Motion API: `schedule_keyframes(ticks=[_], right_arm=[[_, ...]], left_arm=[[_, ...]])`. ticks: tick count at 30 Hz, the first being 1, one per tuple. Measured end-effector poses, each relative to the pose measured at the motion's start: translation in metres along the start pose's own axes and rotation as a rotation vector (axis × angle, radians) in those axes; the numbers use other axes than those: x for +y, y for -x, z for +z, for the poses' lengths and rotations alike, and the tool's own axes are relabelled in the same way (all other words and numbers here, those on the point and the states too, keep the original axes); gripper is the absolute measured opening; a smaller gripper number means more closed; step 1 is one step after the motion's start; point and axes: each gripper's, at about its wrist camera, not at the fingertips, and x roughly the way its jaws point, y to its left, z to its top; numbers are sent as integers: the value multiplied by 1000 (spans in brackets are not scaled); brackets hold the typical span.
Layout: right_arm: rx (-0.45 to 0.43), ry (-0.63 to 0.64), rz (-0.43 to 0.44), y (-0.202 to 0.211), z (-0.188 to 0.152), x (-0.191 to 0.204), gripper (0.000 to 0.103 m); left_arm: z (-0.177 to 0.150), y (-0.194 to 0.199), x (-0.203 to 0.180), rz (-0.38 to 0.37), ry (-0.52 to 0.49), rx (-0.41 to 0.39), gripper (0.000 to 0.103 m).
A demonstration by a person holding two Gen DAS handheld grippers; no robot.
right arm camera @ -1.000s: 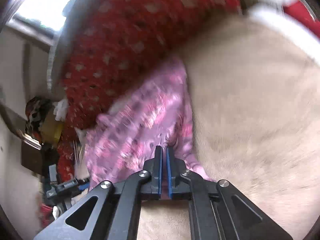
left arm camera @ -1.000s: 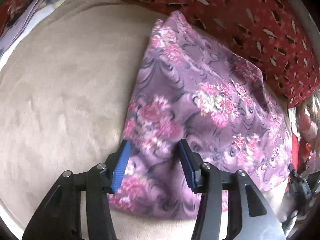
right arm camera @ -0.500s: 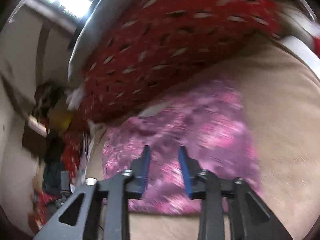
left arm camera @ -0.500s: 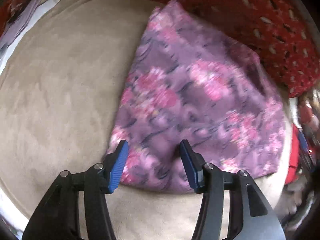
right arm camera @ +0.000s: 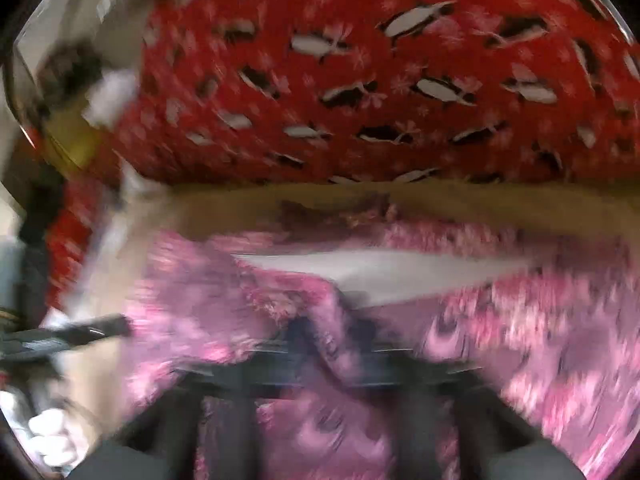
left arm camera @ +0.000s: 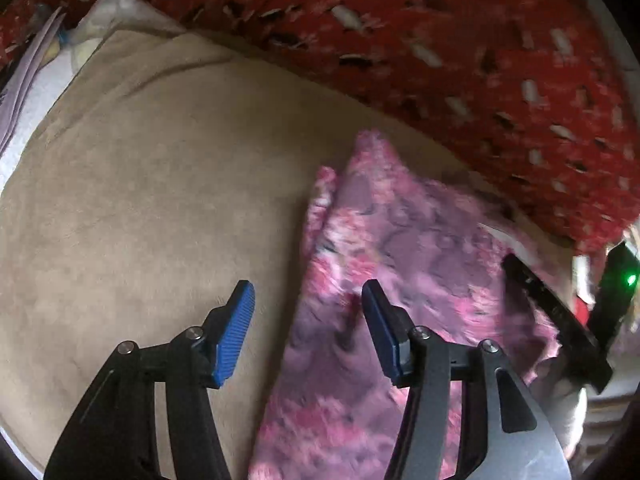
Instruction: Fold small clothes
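Note:
A purple cloth with pink flowers [left arm camera: 420,240] lies on a beige blanket [left arm camera: 140,200]. My left gripper [left arm camera: 308,320] hovers over the cloth's left edge, which runs between its blue pads without touching them; its jaws are opening. In the blurred right wrist view the cloth [right arm camera: 540,320] bunches up over my right gripper [right arm camera: 326,340], which is shut on a fold of it. A lifted flap shows a white underside [right arm camera: 380,276]. The right gripper's black body [left arm camera: 556,312] reaches in over the cloth's right side.
A red patterned fabric [left arm camera: 440,40] runs along the far edge of the blanket and fills the top of the right wrist view [right arm camera: 360,80]. White bedding and papers [left arm camera: 36,80] lie at the far left. Clutter stands past the blanket's right end.
The left gripper has slid left, so the cloth now sits to its right. The right gripper opened over the cloth, then shut on it and raised a fold.

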Motion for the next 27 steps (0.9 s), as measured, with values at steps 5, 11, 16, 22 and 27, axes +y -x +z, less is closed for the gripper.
schedule_keyframes(ticks=[5, 11, 16, 22, 27], right_arm=[[-20, -200, 151, 2, 8, -35, 9], [-166, -364, -106, 81, 6, -144, 54], [-64, -513, -144, 81, -15, -212, 54], [-293, -450, 49, 114, -32, -216, 5], [-122, -528, -21, 93, -50, -242, 8]], left_arm=[[5, -17, 6, -38, -7, 76, 55], [18, -12, 13, -118, 2, 77, 55], [12, -18, 6, -50, 69, 75, 55], [16, -14, 1, 103, 24, -25, 43], [12, -5, -5, 142, -13, -25, 43]])
